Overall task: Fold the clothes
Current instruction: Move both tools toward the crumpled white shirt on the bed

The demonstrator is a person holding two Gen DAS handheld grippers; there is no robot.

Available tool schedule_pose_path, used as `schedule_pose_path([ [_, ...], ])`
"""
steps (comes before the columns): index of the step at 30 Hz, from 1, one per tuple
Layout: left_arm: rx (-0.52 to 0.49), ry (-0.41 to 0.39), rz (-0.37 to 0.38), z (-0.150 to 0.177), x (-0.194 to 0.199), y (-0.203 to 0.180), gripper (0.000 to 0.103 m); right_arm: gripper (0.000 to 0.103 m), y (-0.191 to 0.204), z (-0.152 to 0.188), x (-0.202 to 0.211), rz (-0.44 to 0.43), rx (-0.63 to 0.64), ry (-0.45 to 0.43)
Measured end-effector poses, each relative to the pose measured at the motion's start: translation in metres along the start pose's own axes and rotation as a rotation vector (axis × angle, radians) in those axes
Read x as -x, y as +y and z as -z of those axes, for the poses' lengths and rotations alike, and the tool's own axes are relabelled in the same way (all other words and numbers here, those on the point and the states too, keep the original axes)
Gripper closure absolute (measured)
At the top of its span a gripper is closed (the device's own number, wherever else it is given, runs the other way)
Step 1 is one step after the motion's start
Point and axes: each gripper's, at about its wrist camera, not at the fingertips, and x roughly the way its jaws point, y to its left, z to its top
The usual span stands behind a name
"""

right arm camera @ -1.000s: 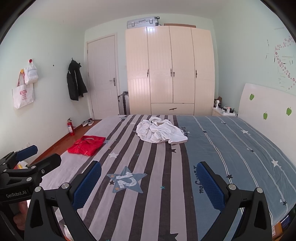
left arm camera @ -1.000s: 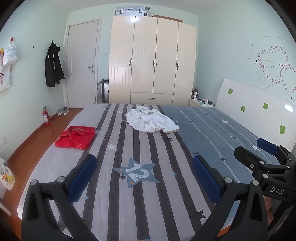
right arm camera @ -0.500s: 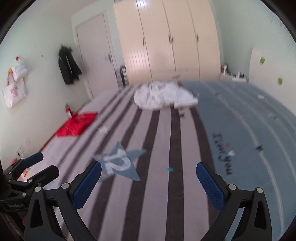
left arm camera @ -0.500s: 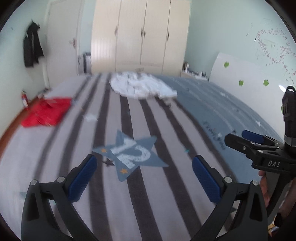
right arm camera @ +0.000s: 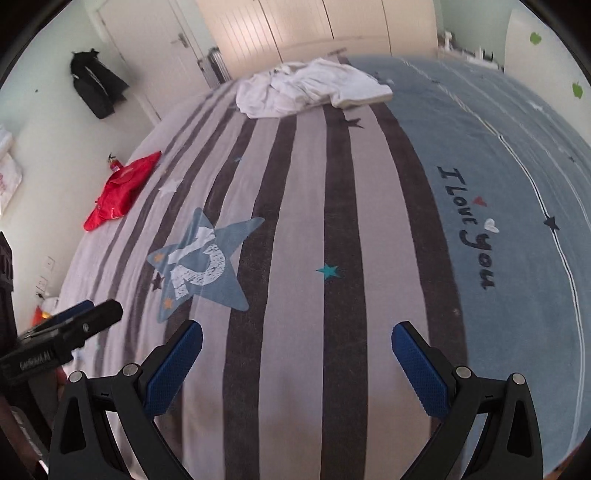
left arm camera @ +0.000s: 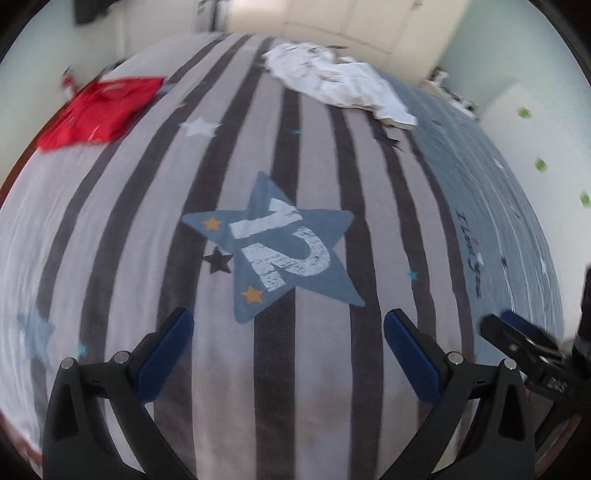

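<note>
Hovering over the near end of the bed, the left gripper has its blue-padded fingers spread wide with nothing between them, only striped bedspread below. The right gripper hangs beside it over the same near stretch, jaws likewise wide and empty; each tool shows at the edge of the other's view. Just beyond the left gripper's fingertips lies the printed blue star with its white "12", flat on the grey and dark stripes. To the right of the stripes, on the blue half of the cover, the words "I Love you" run lengthwise. Farther off, near the left edge of the bed, a red garment lies in a flat, folded-looking shape. At the far end, well apart from both grippers, a white garment sits crumpled in a loose heap, straddling the line between stripes and blue. Behind it stand the cream wardrobe doors, and a dark jacket hangs on the left wall.
</note>
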Motion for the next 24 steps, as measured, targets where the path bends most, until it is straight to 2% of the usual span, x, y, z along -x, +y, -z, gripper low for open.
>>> schedule_pose_path([
  [3, 0.056, 0.027, -0.050, -0.020, -0.002, -0.001, 0.001, 0.002, -0.008, -0.025, 0.010, 0.005, -0.013, -0.003],
  [5, 0.046, 0.060, -0.056, -0.034, -0.010, -0.003, 0.001, 0.002, -0.013, -0.042, 0.013, 0.011, -0.021, -0.009],
  [8, -0.037, 0.044, -0.070, -0.058, -0.026, -0.009, 0.001, 0.002, -0.023, -0.074, 0.001, 0.019, -0.052, -0.023],
  [11, -0.051, 0.048, -0.012, -0.083, -0.052, -0.004, 0.001, 0.002, -0.027, -0.102, -0.022, 0.052, -0.060, -0.025],
  [15, -0.001, 0.069, 0.065, -0.125, -0.084, 0.007, 0.001, 0.002, -0.029, -0.136, -0.061, 0.106, -0.069, -0.014],
  [16, -0.008, 0.062, 0.084, -0.135, -0.091, 0.008, 0.001, 0.002, -0.031, -0.146, -0.071, 0.116, -0.078, -0.015],
  [20, -0.096, -0.030, 0.063, -0.179, -0.118, 0.002, 0.001, 0.002, -0.039, -0.194, -0.116, 0.138, -0.085, -0.050],
  [24, -0.106, -0.094, 0.067, -0.228, -0.149, -0.004, 0.001, 0.002, -0.047, -0.250, -0.156, 0.138, -0.078, -0.109],
])
